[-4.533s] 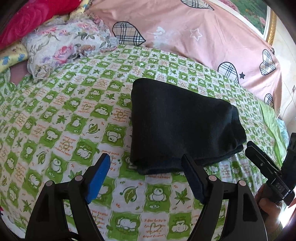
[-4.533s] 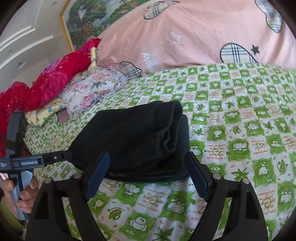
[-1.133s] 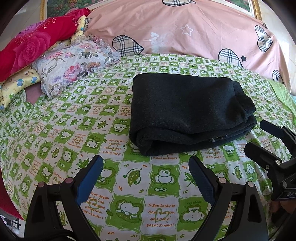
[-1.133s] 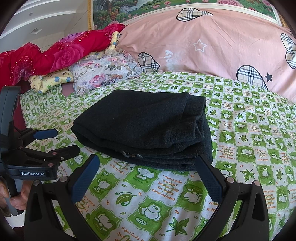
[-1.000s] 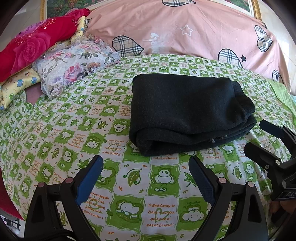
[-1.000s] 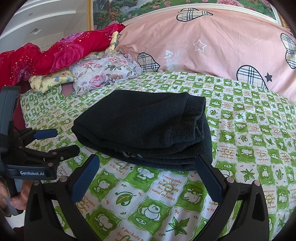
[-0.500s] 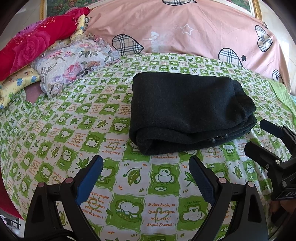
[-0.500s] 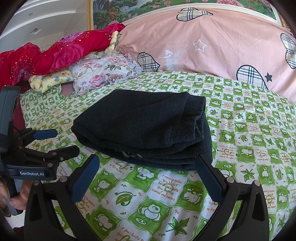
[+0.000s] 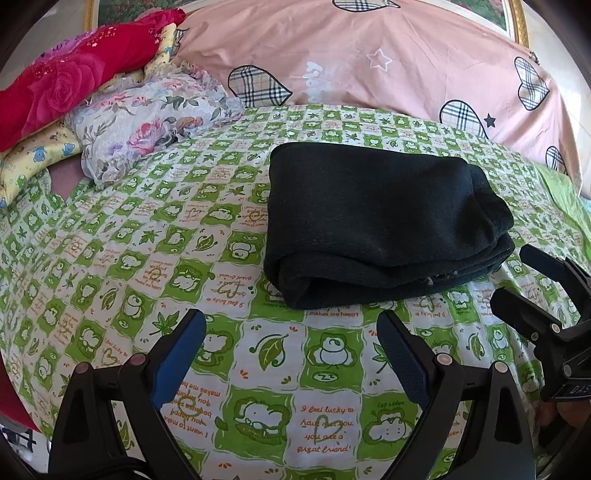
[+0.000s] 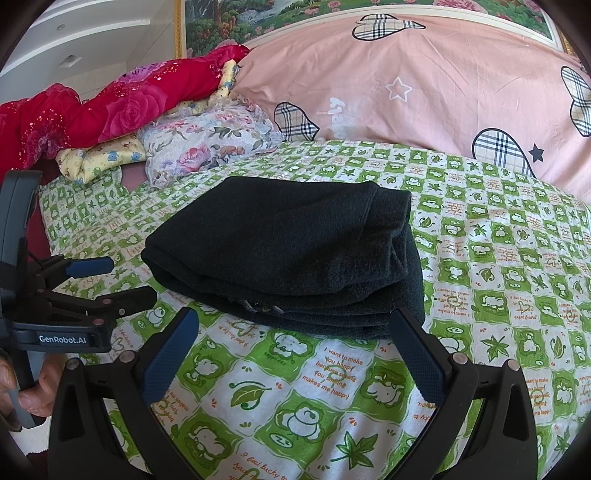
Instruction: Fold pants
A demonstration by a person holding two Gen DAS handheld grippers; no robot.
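Observation:
The black pants (image 9: 376, 221) lie folded in a thick rectangular bundle on the green-and-white patterned bedsheet (image 9: 147, 258); they also show in the right wrist view (image 10: 295, 254). My left gripper (image 9: 291, 332) is open and empty, held a little short of the bundle's near edge. My right gripper (image 10: 295, 332) is open and empty, close to the bundle's stacked side. Each gripper shows in the other's view: the right one at the right edge (image 9: 517, 275), the left one at the left edge (image 10: 122, 282). Neither touches the pants.
A pink quilt with plaid hearts (image 9: 369, 66) lies along the head of the bed. A floral pillow (image 9: 147, 122), a red rose blanket (image 9: 66, 85) and a yellow cloth (image 9: 33, 158) are piled at the back left. A framed painting (image 10: 295, 14) hangs behind.
Since 4.5 s ago both grippers have drawn back from the folded pants and stand wider open. In the last second nothing has visibly moved.

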